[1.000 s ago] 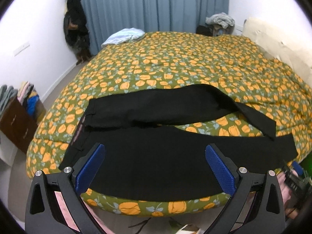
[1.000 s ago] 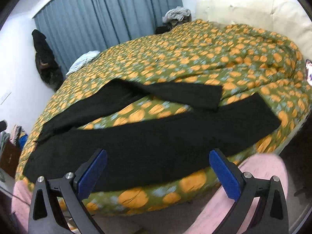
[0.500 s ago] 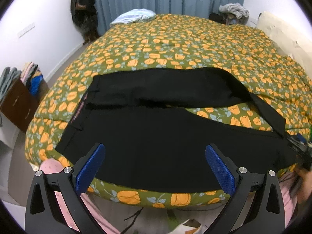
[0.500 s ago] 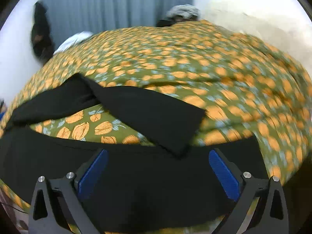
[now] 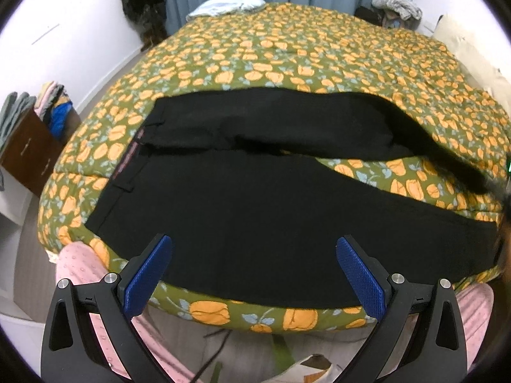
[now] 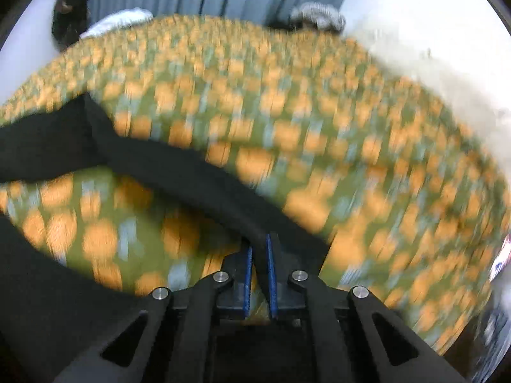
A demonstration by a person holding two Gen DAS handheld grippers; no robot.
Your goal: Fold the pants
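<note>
My left black two-finger gripper with the blue textured pads (image 5: 254, 274) is hanging wide open, fingers spread far apart with nothing between them, not touching anything. My right black gripper with blue pads (image 6: 258, 265) is pinched nearly together, clamped on a thin edge of the black fabric pants (image 6: 204, 182). The right wrist view's pretty blurry though.
</note>
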